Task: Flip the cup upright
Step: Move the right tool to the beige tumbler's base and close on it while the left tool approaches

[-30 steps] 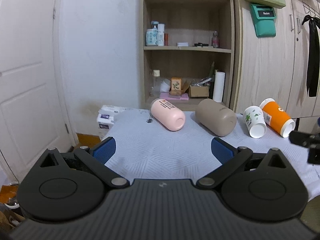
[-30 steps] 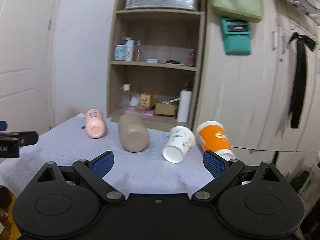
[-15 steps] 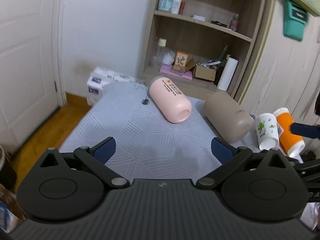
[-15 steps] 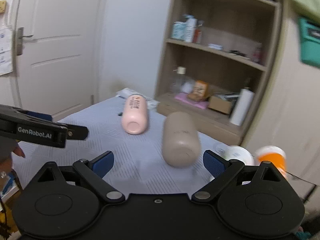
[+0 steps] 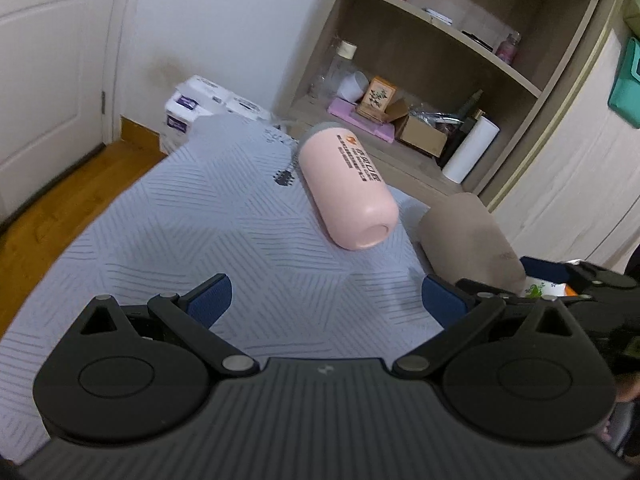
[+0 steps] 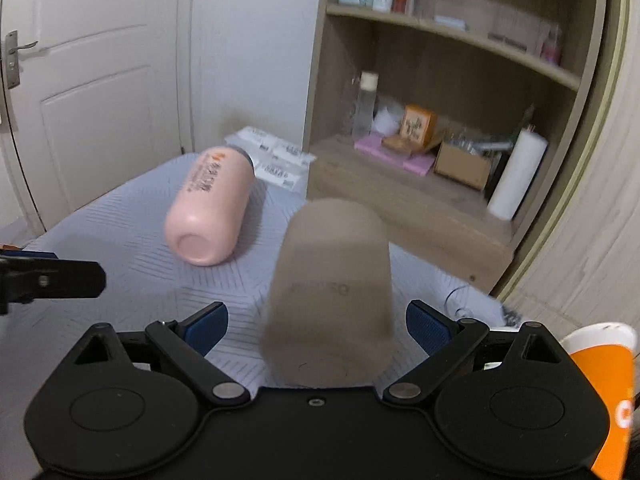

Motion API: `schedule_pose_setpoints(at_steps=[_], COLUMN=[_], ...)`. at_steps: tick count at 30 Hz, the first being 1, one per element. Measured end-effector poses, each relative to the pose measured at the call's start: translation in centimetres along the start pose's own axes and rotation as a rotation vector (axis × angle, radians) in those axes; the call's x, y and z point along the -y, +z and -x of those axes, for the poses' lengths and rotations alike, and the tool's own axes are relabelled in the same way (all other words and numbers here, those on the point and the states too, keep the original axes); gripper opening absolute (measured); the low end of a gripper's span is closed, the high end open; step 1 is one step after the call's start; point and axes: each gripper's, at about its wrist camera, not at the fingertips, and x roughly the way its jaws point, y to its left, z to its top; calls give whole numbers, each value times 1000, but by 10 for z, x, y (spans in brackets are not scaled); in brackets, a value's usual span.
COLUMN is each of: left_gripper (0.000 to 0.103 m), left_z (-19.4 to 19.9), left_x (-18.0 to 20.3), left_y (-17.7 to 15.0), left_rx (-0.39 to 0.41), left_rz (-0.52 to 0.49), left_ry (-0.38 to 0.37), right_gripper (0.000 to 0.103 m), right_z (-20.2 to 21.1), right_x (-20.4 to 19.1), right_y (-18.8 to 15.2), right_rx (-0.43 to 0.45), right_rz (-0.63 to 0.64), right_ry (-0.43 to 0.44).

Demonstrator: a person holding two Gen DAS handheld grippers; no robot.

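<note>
A pink cup [image 5: 347,188] lies on its side on the grey-white cloth [image 5: 180,240], its base toward me; it also shows in the right wrist view [image 6: 212,210]. A taupe cup [image 6: 332,292] lies on its side between my right gripper's [image 6: 316,324] open blue pads [image 6: 208,326], which stand apart from it. It also shows in the left wrist view [image 5: 468,240]. My left gripper [image 5: 326,300] is open and empty, short of the pink cup. An orange cup [image 6: 608,396] lies at the right.
A white patterned cup [image 5: 540,286] is mostly hidden behind the right gripper. A wooden shelf unit [image 6: 440,120] stands behind the table, with a paper roll [image 6: 516,174] and boxes. A white door [image 6: 80,100] is at the left. Tissue packs [image 5: 212,104] sit at the far table edge.
Both grippers moved forward and tilted down toward the table. The right gripper now brackets the taupe cup. The left gripper is closer to the pink cup.
</note>
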Motion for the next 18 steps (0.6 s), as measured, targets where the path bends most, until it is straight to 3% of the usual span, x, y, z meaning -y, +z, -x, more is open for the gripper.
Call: schedule_pose_setpoints(at_steps=[4,12,18], left_gripper=[103,103,102], left_z=[-8,-6,2], left_x=[2,3,9], left_y=[1,-4,-13], left_rx=[-22,-56,-96], left_rz=[16,61,85], left_ry=[-14,-66,-146], right_gripper=[82,82,82], right_z=[-12,4,24], right_x=[5,3,-3], right_y=[0,-5,-23], right_rx=[-31,-53,-97], right_rz=[-25,-112,-179], right_ry=[-5,51,101])
